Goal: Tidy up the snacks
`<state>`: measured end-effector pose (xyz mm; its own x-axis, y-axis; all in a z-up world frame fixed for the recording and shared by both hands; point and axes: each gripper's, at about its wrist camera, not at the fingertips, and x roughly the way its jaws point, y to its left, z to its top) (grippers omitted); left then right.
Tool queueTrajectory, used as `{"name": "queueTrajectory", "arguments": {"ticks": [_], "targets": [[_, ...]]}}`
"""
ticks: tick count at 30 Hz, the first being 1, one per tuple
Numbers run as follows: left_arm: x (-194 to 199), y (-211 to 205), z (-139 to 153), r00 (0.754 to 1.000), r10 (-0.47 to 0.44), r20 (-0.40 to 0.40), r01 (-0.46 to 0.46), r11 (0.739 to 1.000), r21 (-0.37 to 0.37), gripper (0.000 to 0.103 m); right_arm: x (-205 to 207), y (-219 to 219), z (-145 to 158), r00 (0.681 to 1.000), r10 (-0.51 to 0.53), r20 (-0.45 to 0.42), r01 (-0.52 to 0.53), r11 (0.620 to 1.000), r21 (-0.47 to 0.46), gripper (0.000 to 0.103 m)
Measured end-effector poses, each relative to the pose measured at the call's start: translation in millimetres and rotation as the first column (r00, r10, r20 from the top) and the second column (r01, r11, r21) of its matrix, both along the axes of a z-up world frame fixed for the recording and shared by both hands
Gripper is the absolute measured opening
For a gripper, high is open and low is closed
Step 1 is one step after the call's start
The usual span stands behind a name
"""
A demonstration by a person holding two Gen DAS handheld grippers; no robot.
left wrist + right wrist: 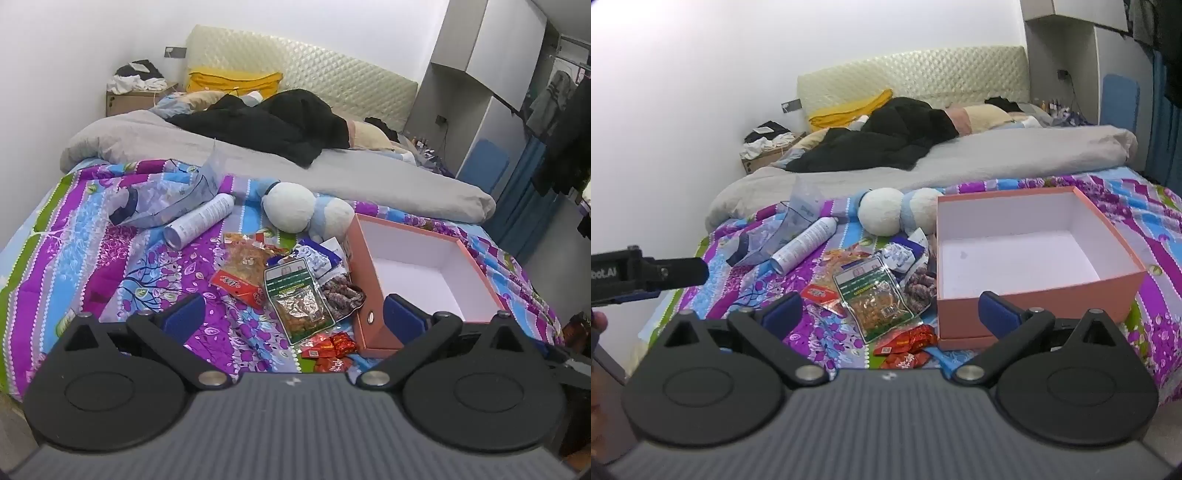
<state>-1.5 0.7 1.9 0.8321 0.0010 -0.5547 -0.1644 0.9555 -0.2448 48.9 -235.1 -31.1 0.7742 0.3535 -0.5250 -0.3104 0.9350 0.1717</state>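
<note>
Inspector: Claws first. Left claw (293, 314) stands wide apart, nothing between its blue pads (186, 314); it hangs above the bed near the snack pile. Right claw (890, 314) likewise gapes wide and bare, over the same pile.

Clerk: Snacks?

Inspector: Nearest, small red packets (327, 349) on the patterned bedspread (122, 254), just beside the front corner of the pink box (1034, 299). Beyond them a green-edged clear pouch (297, 295) lies flat, partly over a red-and-clear bag (243, 271) and touching a dark bag of brown pieces (341, 293). Blue-and-white wrappers (314, 258) lie behind those.

Clerk: Box contents?

Inspector: Open, white inside, nothing in it.

Clerk: Farther off?

Inspector: White spray can (201, 219) on its side, crumpled clear bag (166, 195), plush toy (306, 210), then grey duvet (258, 155), black garment (277, 125), and quilted headboard (314, 74).
</note>
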Motion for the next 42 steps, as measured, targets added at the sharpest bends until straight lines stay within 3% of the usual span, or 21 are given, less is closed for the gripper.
{"name": "queueTrajectory", "arguments": {"ticks": [4, 8, 22, 42], "targets": [[6, -15, -2, 0.999, -0.007, -0.039, 0.008, 0.999, 0.035, 0.103, 2, -1, 3, 1.000, 0.005, -0.021, -0.005, 1.000, -0.006, 0.103], [23, -14, -3, 0.998, -0.010, -0.069, 0.011, 1.000, 0.014, 0.103, 7, -7, -2, 0.999, -0.009, -0.036, 0.009, 1.000, 0.006, 0.103], [22, -11, -23, 0.997, -0.048, -0.061, 0.048, 0.999, -0.010, 0.103, 2, -12, -9, 0.999, -0.031, -0.022, 0.031, 1.000, -0.007, 0.103], [20, -16, -18, 0.997, -0.052, -0.051, 0.052, 0.999, -0.004, 0.103, 4, -19, -8, 0.999, -0.036, -0.009, 0.036, 0.999, -0.007, 0.103]]}}
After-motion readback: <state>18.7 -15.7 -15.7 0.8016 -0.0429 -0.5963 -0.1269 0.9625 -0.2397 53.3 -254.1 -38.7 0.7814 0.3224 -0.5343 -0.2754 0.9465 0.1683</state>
